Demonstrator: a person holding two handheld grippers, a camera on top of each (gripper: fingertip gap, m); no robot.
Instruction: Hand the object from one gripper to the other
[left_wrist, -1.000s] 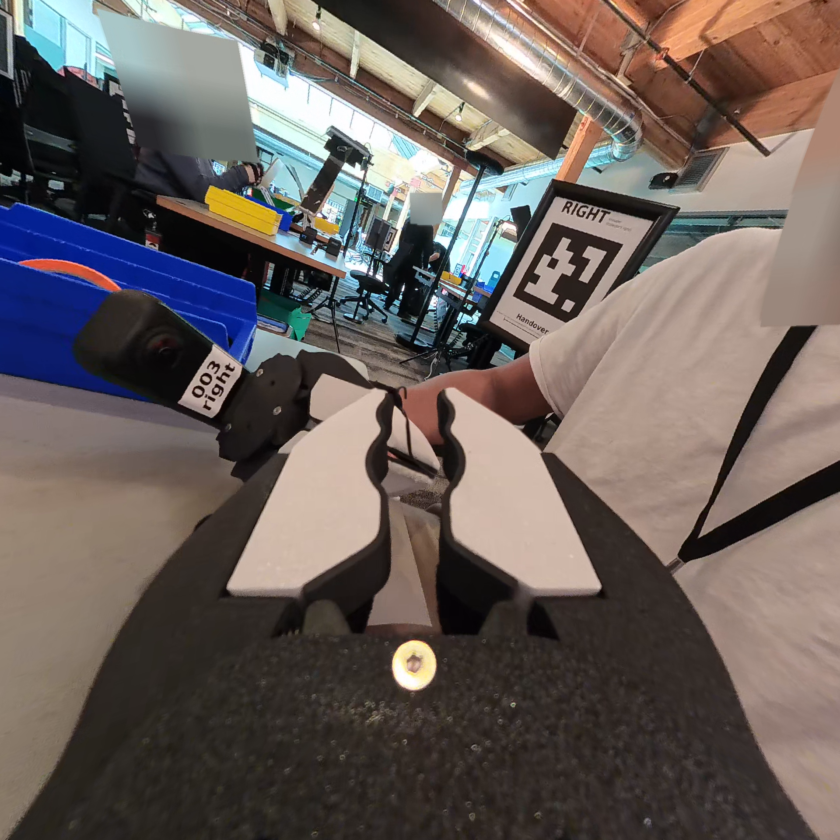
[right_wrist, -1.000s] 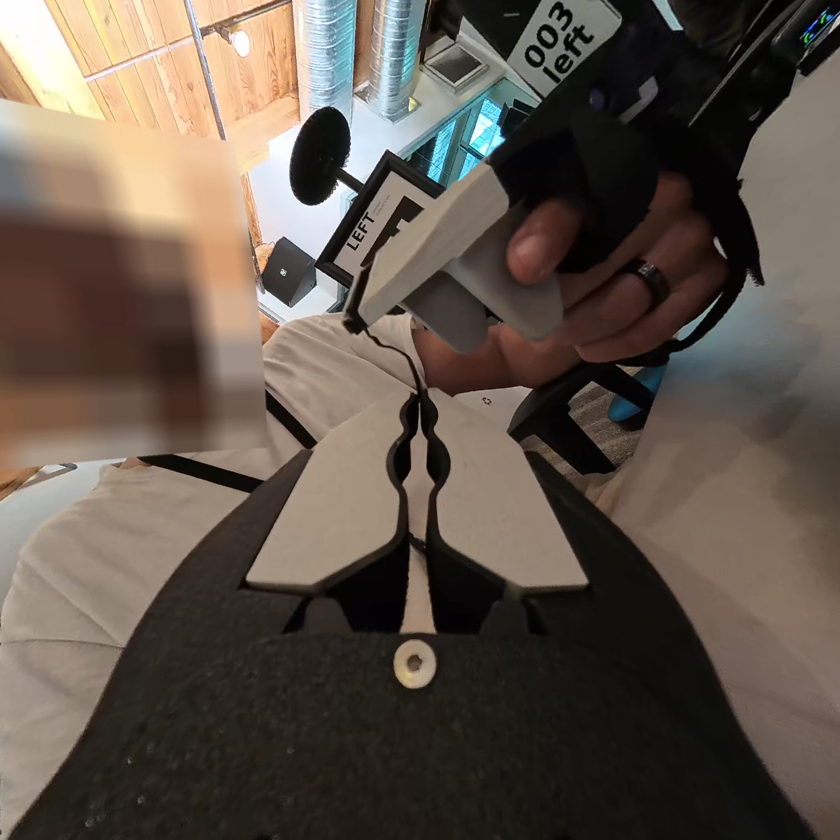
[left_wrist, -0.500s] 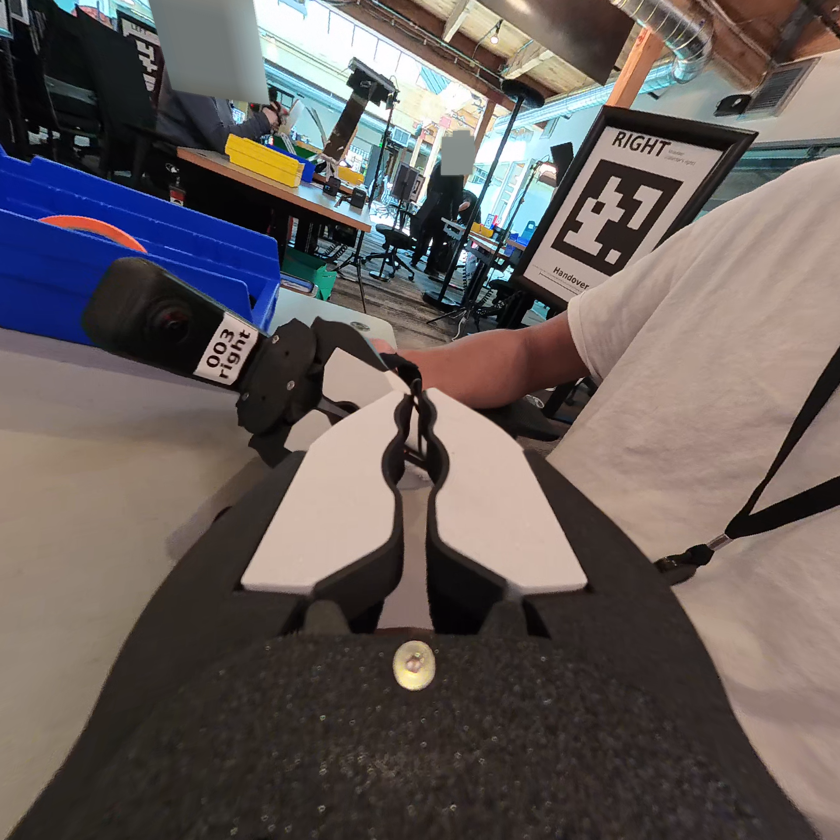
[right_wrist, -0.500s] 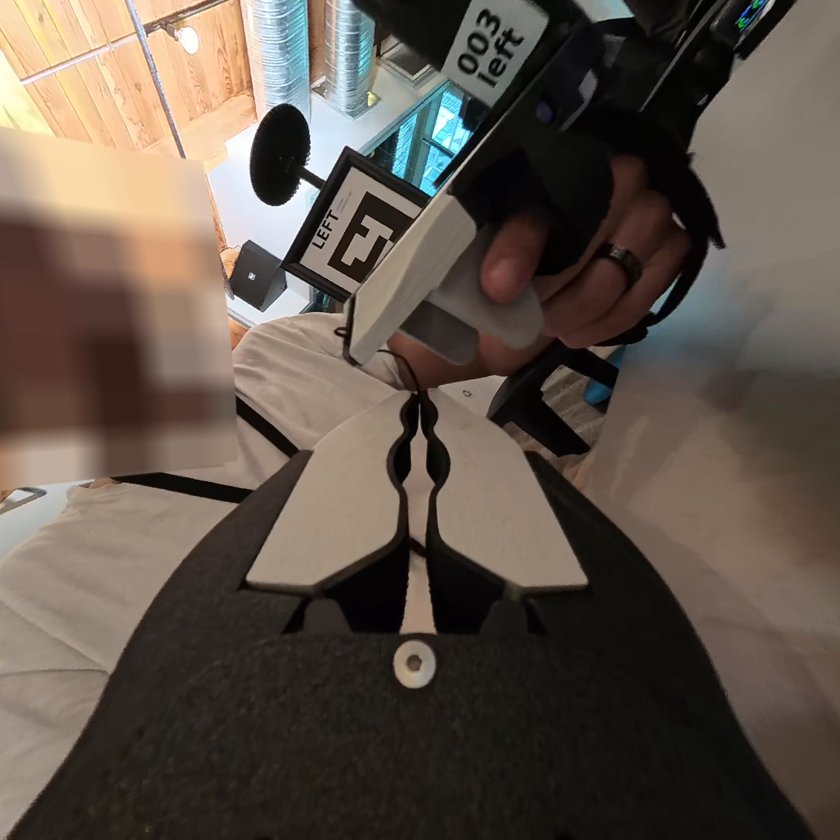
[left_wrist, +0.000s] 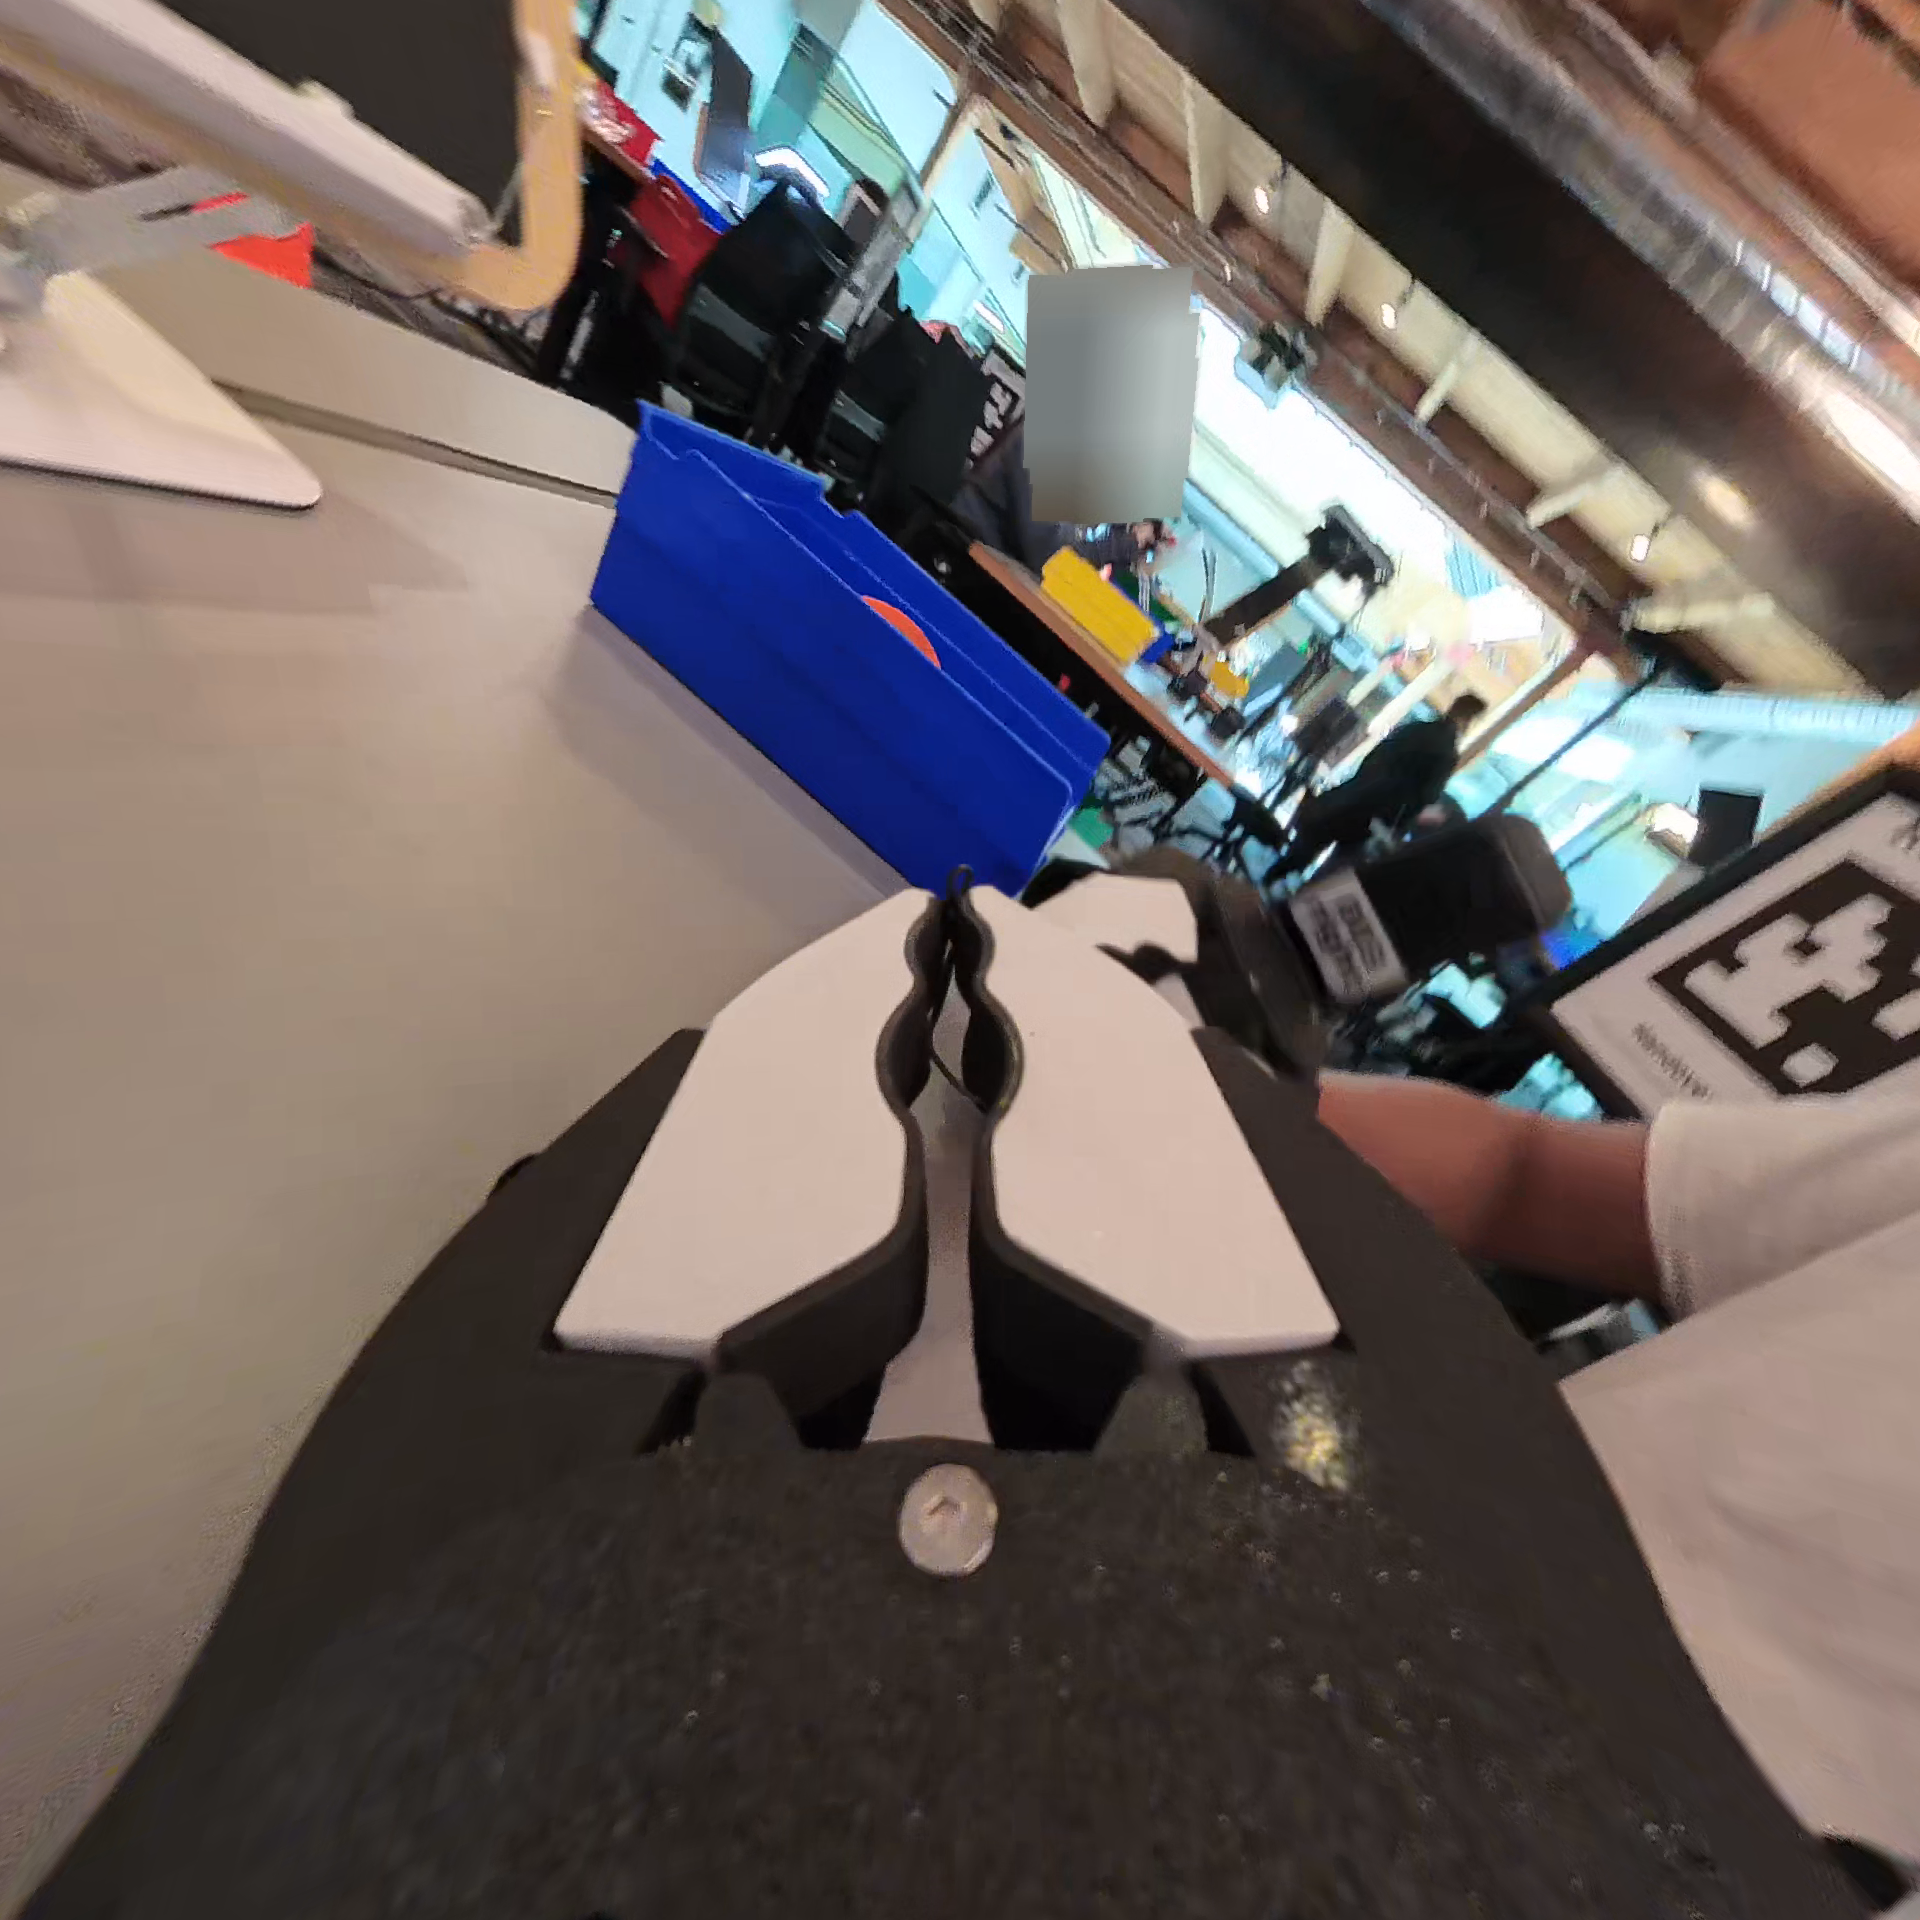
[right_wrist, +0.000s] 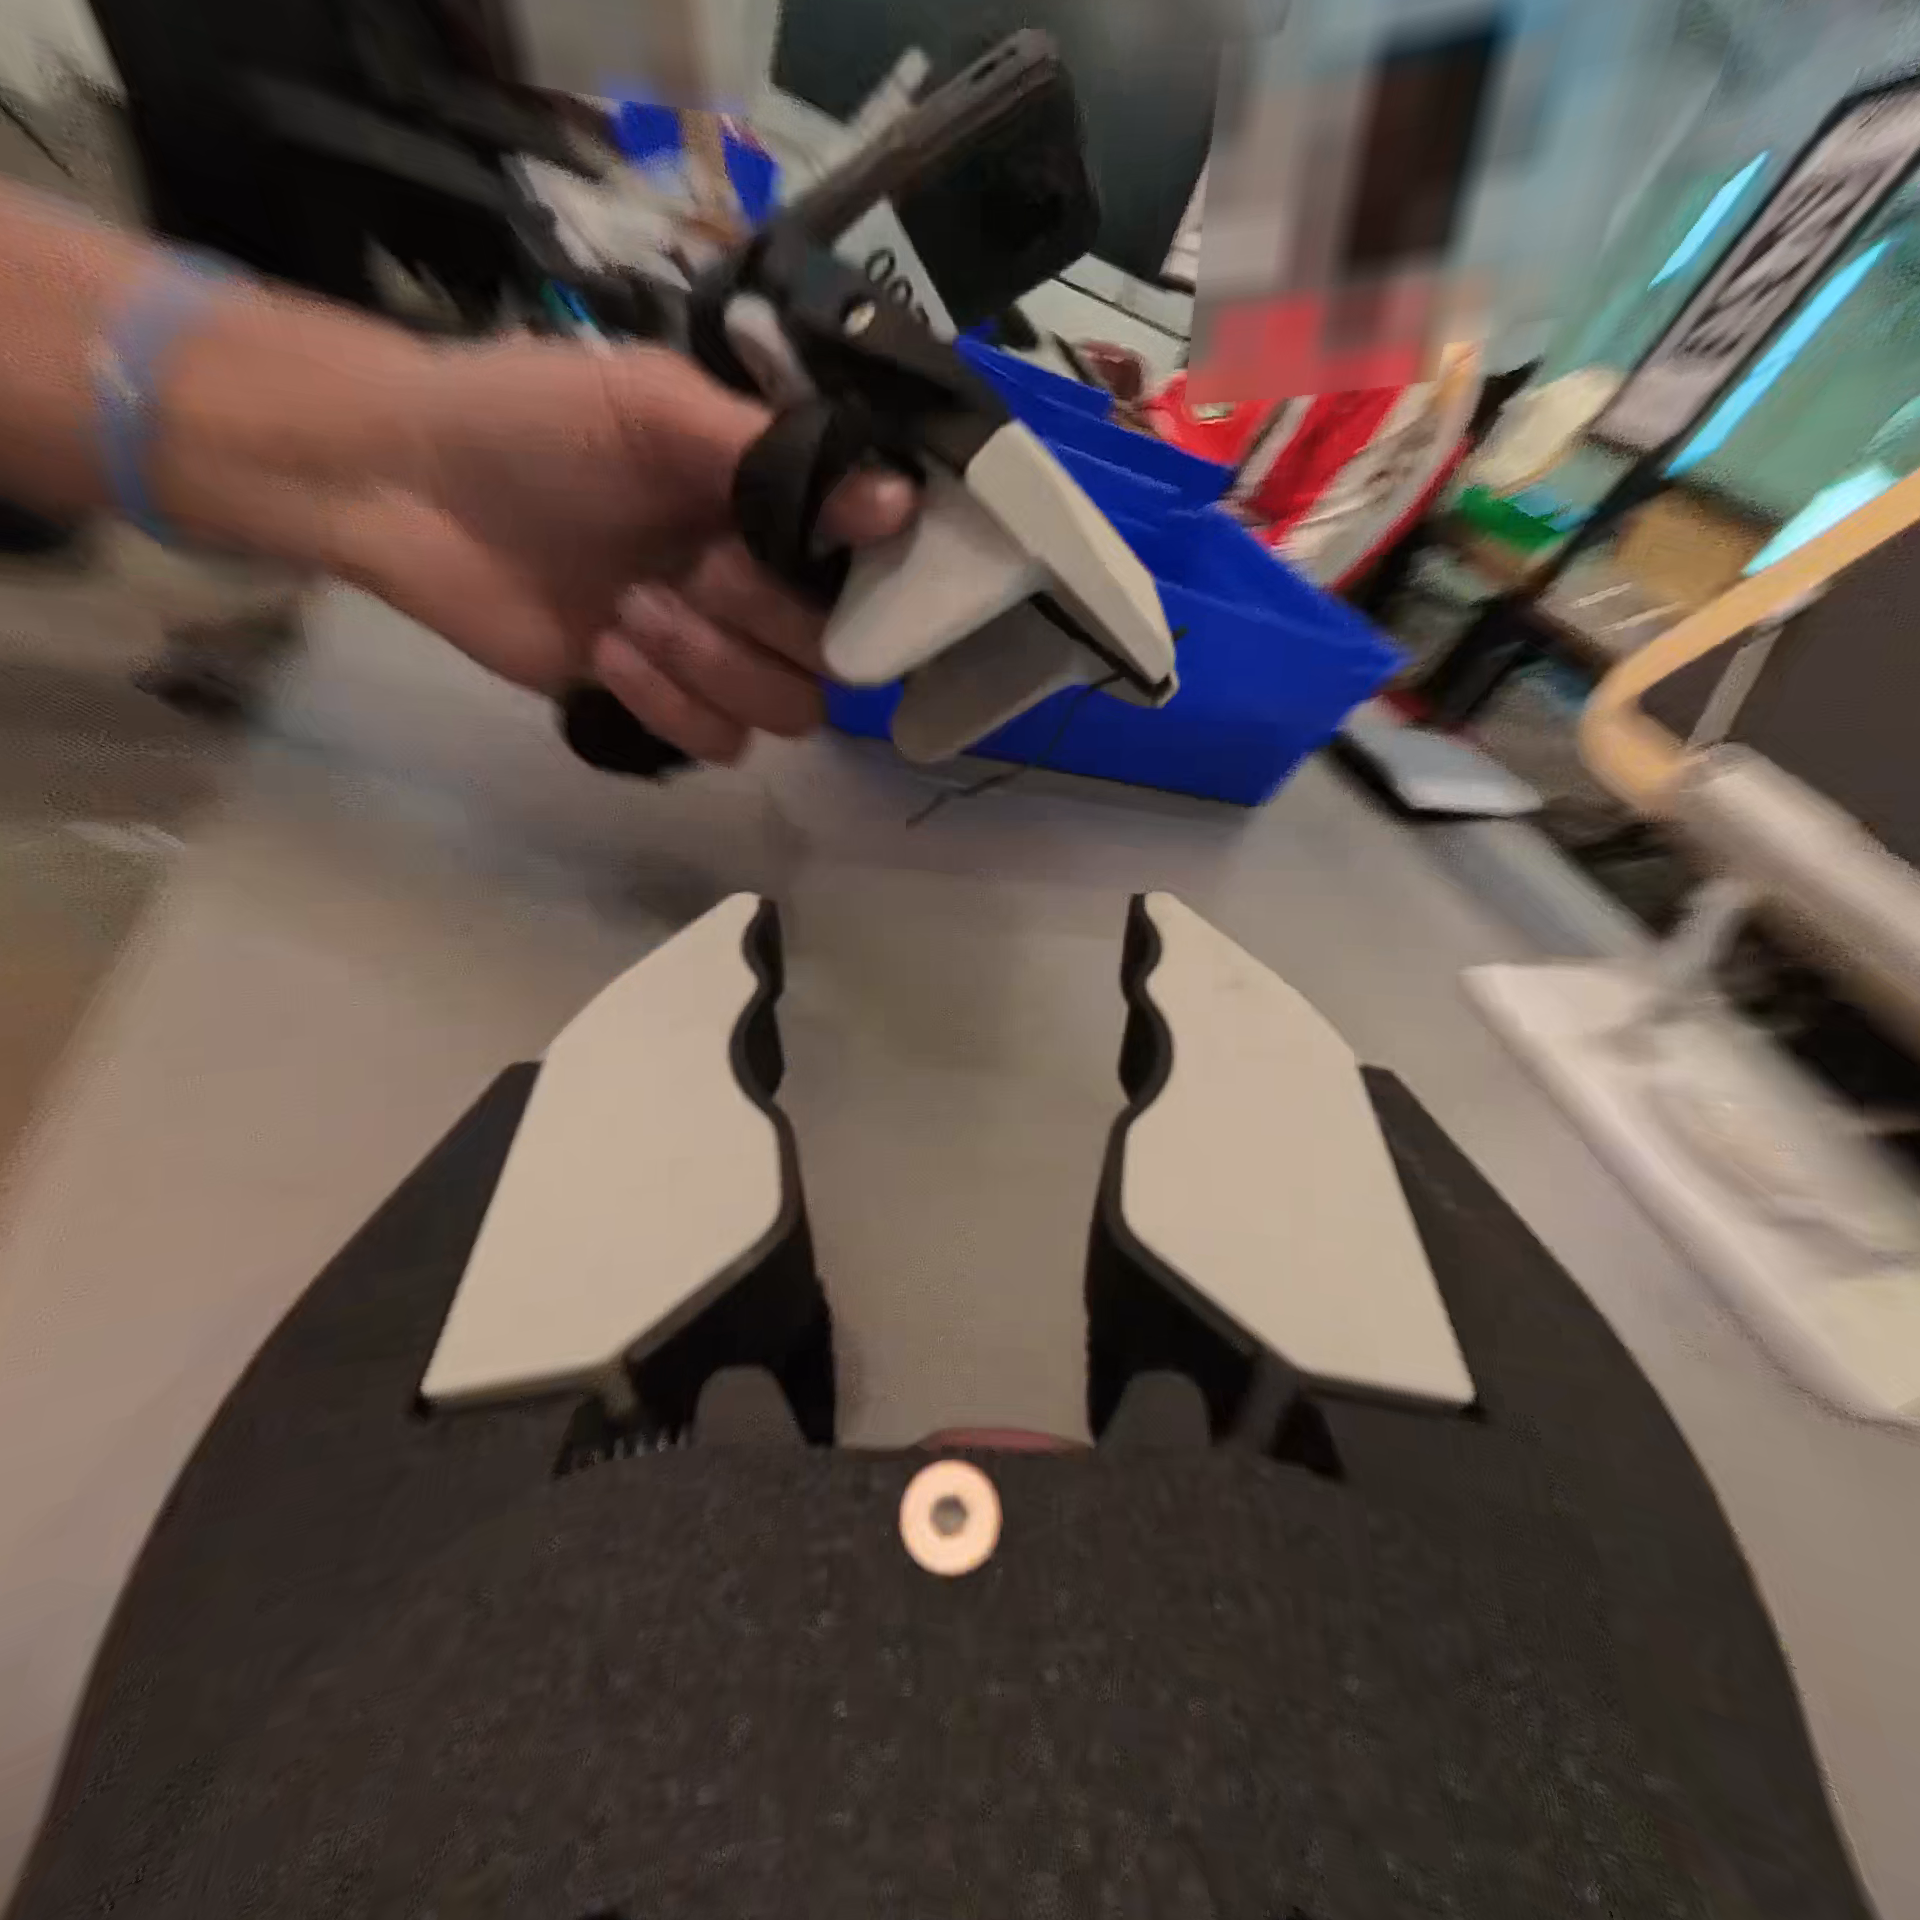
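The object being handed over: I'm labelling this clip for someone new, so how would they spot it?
Start at the grey table and the blue plastic bin on it. In front of the bin a hand holds the left tool, shut on a thin black cord. It is the only dark, hair-thin strand dangling there.

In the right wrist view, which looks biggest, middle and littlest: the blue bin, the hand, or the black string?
1. Hand, though it is nearer the camera, so unsure against the bin.
2. Blue bin, partly hidden.
3. Black string, clearly the smallest.
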